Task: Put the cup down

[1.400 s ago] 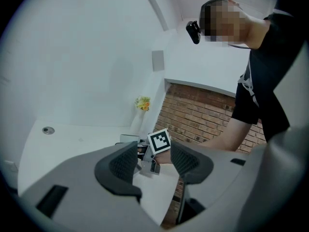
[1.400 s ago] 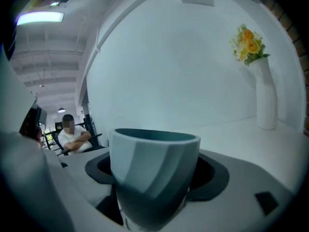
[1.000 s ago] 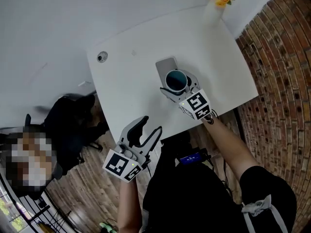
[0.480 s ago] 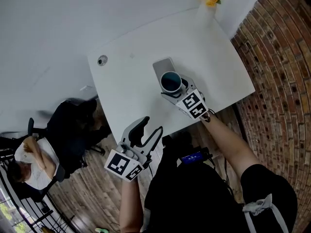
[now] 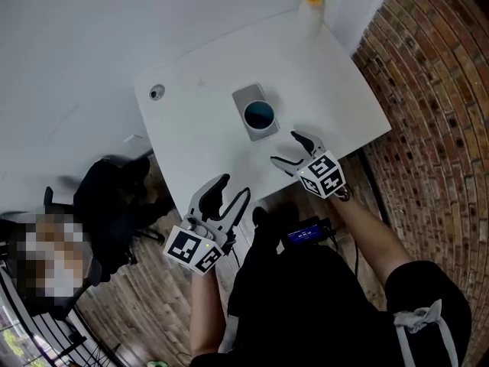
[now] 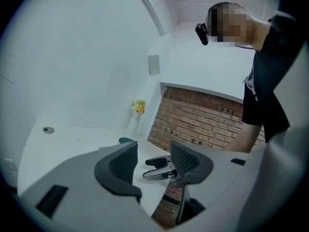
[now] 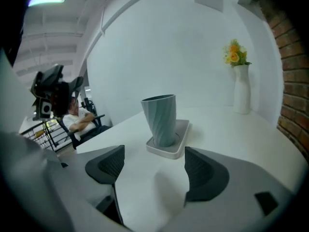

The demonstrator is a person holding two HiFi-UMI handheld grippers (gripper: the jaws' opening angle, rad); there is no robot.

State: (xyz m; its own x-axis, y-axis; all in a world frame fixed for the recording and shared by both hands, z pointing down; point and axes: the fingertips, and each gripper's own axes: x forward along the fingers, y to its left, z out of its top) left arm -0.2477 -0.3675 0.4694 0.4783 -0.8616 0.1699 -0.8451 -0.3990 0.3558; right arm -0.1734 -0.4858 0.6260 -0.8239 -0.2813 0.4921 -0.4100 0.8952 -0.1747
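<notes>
White counter [image 5: 191,140] beside a brick wall [image 5: 435,121], with the cup [image 5: 259,115] standing on its tray [image 5: 246,97].
Right gripper [image 5: 285,149]: its jaws are wide apart with nothing between them, pointed at the cup and clear of it, on the cup's near side above the counter. The cup, grey-blue with twisted ribs, stands upright on the pale tray. Left gripper [image 5: 234,189]: its jaws are likewise wide and empty, well apart from the cup, past the counter's near edge and over the wooden floor [image 5: 145,297]. Beyond the cup, at the counter's far corner, stands a white vase [image 7: 241,94] of yellow flowers.
</notes>
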